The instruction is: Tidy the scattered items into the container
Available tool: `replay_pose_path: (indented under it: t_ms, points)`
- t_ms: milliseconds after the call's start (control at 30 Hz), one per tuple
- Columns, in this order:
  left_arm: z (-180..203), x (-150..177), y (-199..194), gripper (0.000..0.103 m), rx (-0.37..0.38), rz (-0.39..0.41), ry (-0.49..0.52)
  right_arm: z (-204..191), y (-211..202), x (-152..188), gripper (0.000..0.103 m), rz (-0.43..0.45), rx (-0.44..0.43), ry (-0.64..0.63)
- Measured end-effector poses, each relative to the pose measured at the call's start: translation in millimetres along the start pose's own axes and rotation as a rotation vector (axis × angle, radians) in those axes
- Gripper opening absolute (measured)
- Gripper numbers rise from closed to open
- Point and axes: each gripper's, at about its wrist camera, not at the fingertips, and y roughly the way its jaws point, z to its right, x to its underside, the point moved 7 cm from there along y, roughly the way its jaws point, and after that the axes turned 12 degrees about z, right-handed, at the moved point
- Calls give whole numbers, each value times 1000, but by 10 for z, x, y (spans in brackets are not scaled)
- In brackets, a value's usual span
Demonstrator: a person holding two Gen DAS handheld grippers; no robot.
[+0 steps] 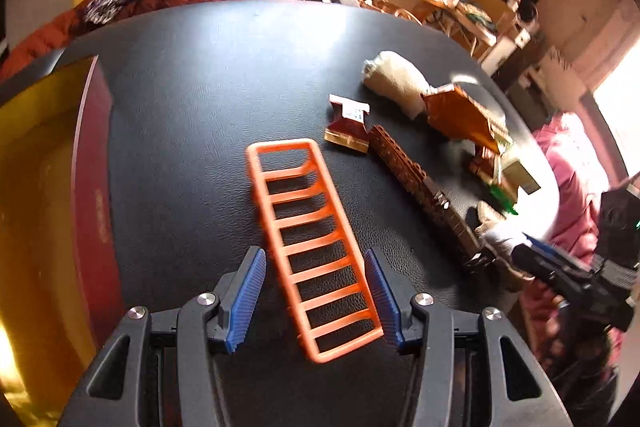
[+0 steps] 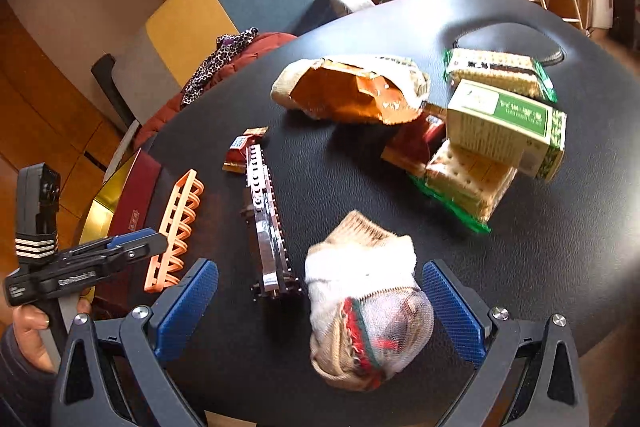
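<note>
1. Left gripper (image 1: pixel 316 297): jaws spread, blue pads on either side of the orange rack (image 1: pixel 310 239), neither pad pressing on it. The rack lies flat on the black table (image 1: pixel 192 115), its long axis running from 11 to 5 o'clock in the left wrist view.
2. Right gripper (image 2: pixel 320 307): jaws wide, straddling the balled sock (image 2: pixel 366 311); gaps show on both sides, so no grip.
3. Container (image 1: pixel 44 187): red-walled box with a yellow inside, at 9 o'clock of the rack, at the table's left edge. Nothing can be made out inside from this angle.
4. Long brown comb-like bar (image 2: pixel 266 223), exact kind unclear through blur, lies between rack and sock, at 10 o'clock of the sock.
5. Small red sachet (image 1: pixel 349 125) sits at 1 o'clock of the rack, touching the bar's far end.
6. Second sock (image 1: pixel 394 81) with an orange wrapper (image 2: pixel 352 95) over it lies at 12 o'clock of the balled sock.
7. Green box (image 2: pixel 506 125) leans on cracker packs (image 2: pixel 466 183) at 1 o'clock of the balled sock.
8. A hand (image 2: pixel 28 327) holds the left gripper, at 9 o'clock in the right wrist view.
</note>
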Motion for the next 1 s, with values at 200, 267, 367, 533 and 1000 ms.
replay_pose_path:
  t_ms: [200, 267, 367, 533, 1000]
  points:
    - [-78, -125, -117, 58, -16, 46, -79, 91, 44, 58, 103, -7, 6, 40]
    - [2, -105, -94, 59, -38, 41, -53, 95, 41, 51, 103, -3, 4, 43]
    - [63, -100, 25, 59, -110, 31, 18, 86, 20, 43, 103, 4, 0, 37]
    - [180, -48, 141, 59, -95, 6, 47, 33, -136, -67, 103, 53, -10, -19]
    - [139, 40, 231, 57, -164, 3, 97, 20, -267, -44, 82, 35, 73, -220]
